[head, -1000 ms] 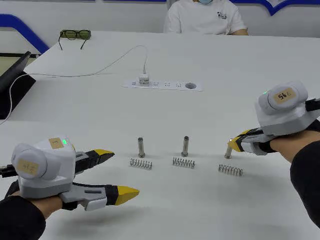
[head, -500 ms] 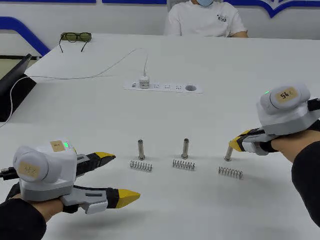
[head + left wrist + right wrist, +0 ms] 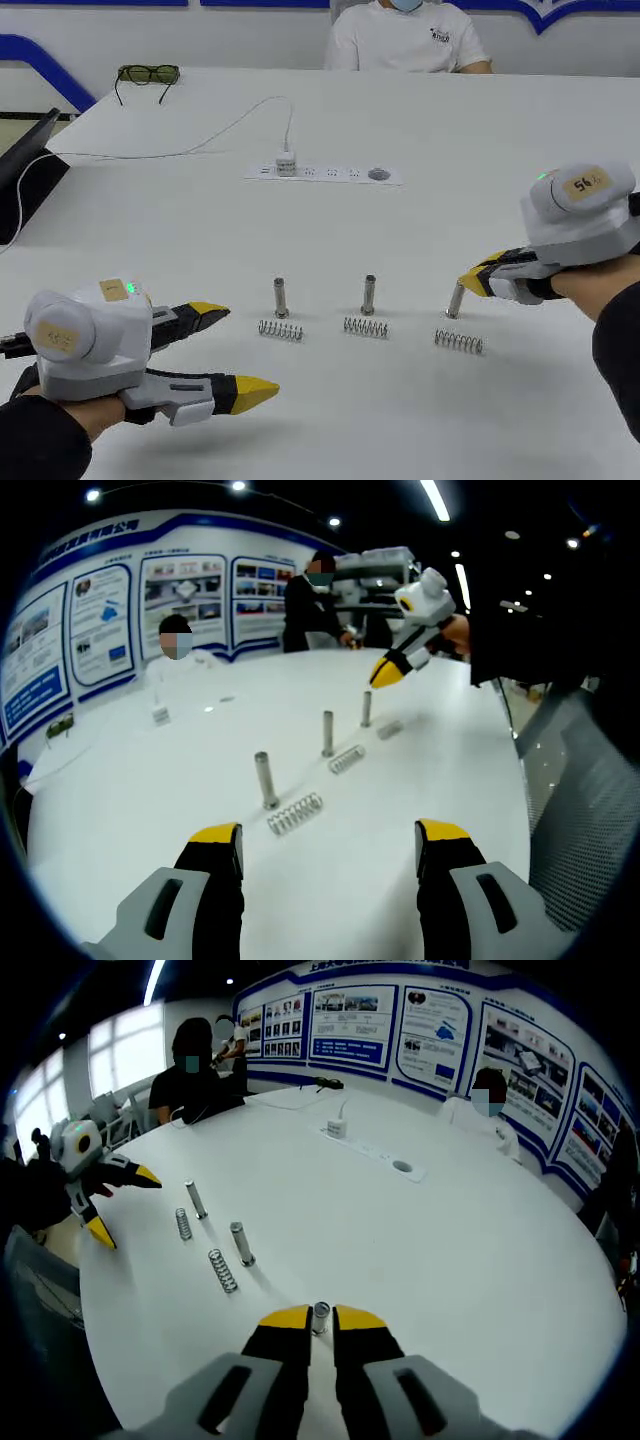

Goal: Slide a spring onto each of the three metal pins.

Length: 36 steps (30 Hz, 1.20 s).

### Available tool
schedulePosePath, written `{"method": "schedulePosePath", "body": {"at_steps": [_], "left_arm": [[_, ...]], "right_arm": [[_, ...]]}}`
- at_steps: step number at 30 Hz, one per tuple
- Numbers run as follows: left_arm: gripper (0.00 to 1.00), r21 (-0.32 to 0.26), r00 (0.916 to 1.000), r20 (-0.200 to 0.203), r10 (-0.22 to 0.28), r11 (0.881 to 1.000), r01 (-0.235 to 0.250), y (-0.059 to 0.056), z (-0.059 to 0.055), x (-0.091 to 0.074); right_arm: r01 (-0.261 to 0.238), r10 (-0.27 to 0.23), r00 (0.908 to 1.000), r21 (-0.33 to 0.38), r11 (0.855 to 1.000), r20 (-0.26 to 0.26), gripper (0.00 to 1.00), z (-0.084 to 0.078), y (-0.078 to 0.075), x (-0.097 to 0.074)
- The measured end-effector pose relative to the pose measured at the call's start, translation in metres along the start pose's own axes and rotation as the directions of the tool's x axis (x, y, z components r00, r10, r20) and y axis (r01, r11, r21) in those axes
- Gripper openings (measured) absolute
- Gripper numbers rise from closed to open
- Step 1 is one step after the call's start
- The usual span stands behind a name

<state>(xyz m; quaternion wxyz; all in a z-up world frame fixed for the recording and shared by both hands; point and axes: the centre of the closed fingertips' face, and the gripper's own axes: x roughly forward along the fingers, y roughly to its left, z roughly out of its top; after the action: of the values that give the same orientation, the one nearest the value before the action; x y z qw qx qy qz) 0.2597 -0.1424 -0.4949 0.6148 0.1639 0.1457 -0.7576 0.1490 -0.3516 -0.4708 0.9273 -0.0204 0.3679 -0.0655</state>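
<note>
The right gripper [image 3: 466, 286] has its fingers drawn narrow, pinched on the top of the gripped pin [image 3: 455, 300]. In the right gripper view the pin's round top [image 3: 321, 1311] sits between the two yellow fingertips of that gripper [image 3: 321, 1322]. In the head view the pin leans slightly off upright, with its foot on the white desk [image 3: 420, 120].

Just on the person's side of those fingers lies the first spring [image 3: 459, 342], flat on the desk and apart from the pin. Further out from the right fingers, toward the left gripper, the middle pin [image 3: 368, 294] stands upright with the middle spring [image 3: 366, 327] lying just beside its foot. Beyond that stands the last pin [image 3: 280, 297] with the last spring [image 3: 281, 330] beside it. No spring is on any pin.

The left gripper [image 3: 250, 348] hovers with its fingers wide apart and nothing between them. The last pin and its spring are the closest things ahead of its fingertips. In the left gripper view the row runs away from the open fingers [image 3: 215, 836]: last pin [image 3: 264, 778], middle pin [image 3: 327, 733], then the gripped pin [image 3: 366, 708] under the right gripper [image 3: 385, 672].

Well beyond both pairs of fingers a power strip [image 3: 325, 173] lies on the desk. A seated person [image 3: 405, 35] is at its far edge.
</note>
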Motion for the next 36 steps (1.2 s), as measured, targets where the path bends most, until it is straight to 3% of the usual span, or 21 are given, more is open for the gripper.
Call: {"method": "schedulePosePath", "body": {"at_steps": [9, 14, 22, 29, 36], "left_arm": [[0.71, 0.001, 1.0000, 0.000, -0.004, 1.000, 0.004, -0.002, 0.000, 0.002], [0.71, 0.002, 1.0000, -0.001, -0.006, 1.000, 0.006, -0.002, -0.001, 0.002], [0.71, 0.000, 1.0000, -0.003, -0.005, 1.000, 0.005, -0.001, -0.002, 0.001], [0.71, -0.004, 1.0000, -0.007, -0.005, 1.000, 0.005, 0.000, -0.004, 0.002], [0.71, -0.006, 0.9999, -0.008, -0.006, 1.000, 0.006, -0.002, -0.004, 0.002]], "right_arm": [[-0.029, 0.028, 0.9994, -0.047, 0.998, -0.021, 0.09, -0.010, 0.008, -0.006], [-0.084, 0.080, 0.9954, -0.074, 0.994, -0.052, 0.10, -0.018, 0.019, -0.003], [-0.173, 0.159, 0.9819, -0.145, 0.974, -0.103, 0.10, -0.025, 0.042, 0.008], [-0.215, 0.188, 0.9714, -0.198, 0.956, -0.145, 0.12, -0.032, 0.049, 0.017], [-0.258, 0.208, 0.9563, -0.263, 0.930, -0.206, 0.14, -0.038, 0.052, 0.027]]}}
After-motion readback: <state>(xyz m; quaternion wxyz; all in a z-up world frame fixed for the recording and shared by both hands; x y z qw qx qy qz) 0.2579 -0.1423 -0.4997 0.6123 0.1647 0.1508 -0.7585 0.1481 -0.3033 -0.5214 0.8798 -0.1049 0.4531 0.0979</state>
